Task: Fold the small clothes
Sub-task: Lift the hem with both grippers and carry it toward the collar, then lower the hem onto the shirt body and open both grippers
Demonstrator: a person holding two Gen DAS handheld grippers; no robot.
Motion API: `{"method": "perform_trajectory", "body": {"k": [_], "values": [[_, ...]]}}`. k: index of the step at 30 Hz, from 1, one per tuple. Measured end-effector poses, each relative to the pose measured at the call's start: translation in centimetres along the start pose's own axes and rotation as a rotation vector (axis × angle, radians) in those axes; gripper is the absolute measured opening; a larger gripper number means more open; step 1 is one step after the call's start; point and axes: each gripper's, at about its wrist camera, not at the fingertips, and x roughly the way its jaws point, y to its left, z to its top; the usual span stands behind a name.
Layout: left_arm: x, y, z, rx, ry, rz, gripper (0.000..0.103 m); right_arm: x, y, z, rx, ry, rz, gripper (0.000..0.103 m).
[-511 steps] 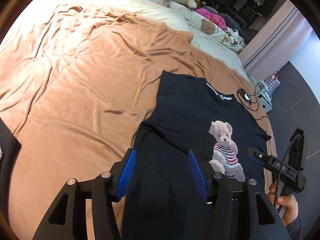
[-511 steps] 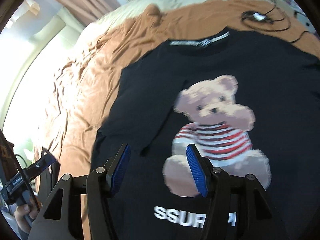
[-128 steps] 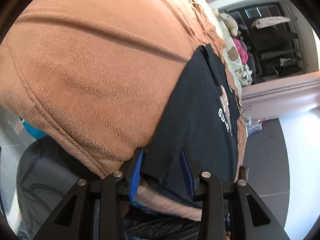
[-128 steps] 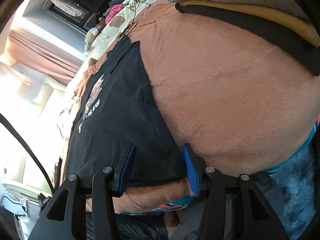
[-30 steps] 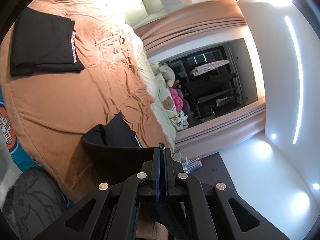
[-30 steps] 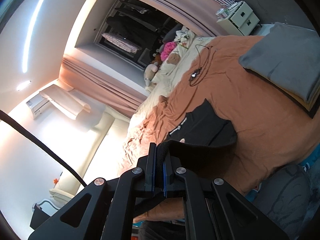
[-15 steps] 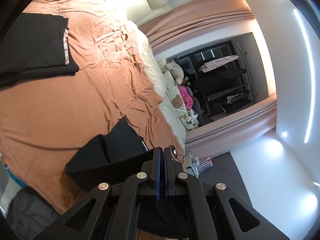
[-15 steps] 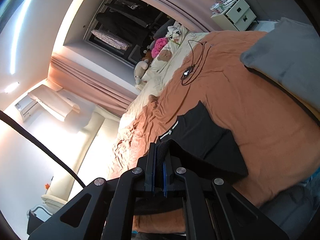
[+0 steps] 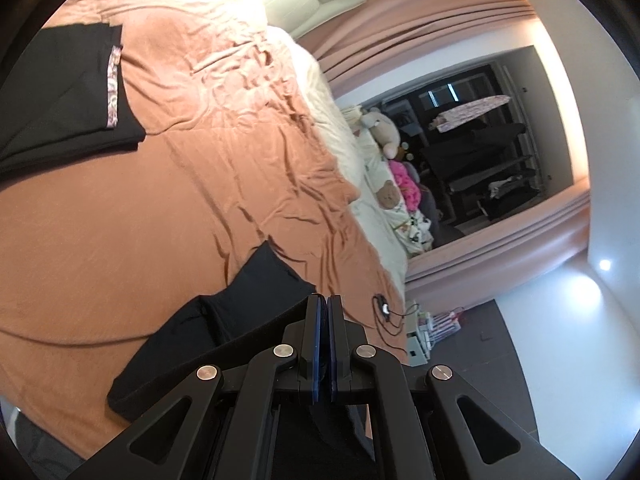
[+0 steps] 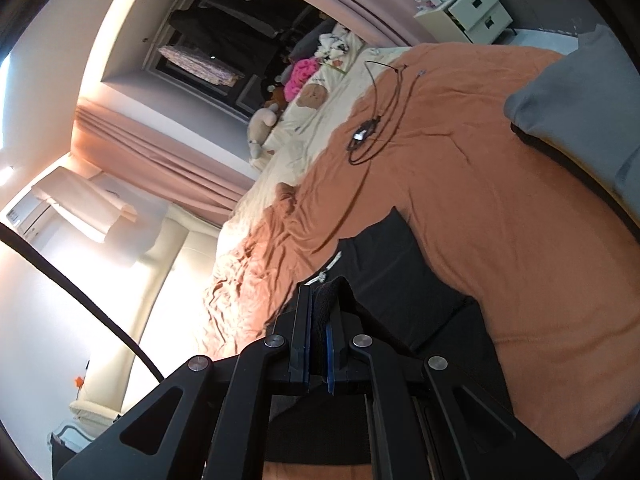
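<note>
**Hem carried over the shirt body**

Hem of the black cotton T-shirt is clenched in both tools: the left hand-held gripper and the right hand-held gripper each pinch a bottom corner. A second ago the shirt sat bunched near the bed's edge; since then both grippers have swept forward, and more of the orange fleece blanket shows. The collar end lies flat on the blanket while the held hem hangs above it. The lengthwise fold looks about half done; lowering and releasing remain.
</note>
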Motion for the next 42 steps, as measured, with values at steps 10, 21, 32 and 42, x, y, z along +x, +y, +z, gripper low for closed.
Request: {"method": "perform_trajectory", "body": {"k": [10, 21, 32, 42], "values": [[6.5, 3.1, 1.2, -0.051, 0.049, 0.121, 0.002, 5.2, -0.1, 2.5, 0.032, 0.079, -0.076, 0.002], [12.9, 6.2, 2.0, -0.083, 0.102, 0.223, 0.002, 9.2, -1.1, 4.4, 0.061, 0.143, -0.171, 0.002], [17.5, 10.8, 1.9, -0.133, 0.146, 0.302, 0.003, 12.0, -1.3, 5.5, 0.084, 0.183, -0.249, 0.002], [18.0, 11.7, 2.4, -0.146, 0.196, 0.334, 0.026, 13.0, -1.0, 6.3, 0.103, 0.209, -0.31, 0.009]]}}
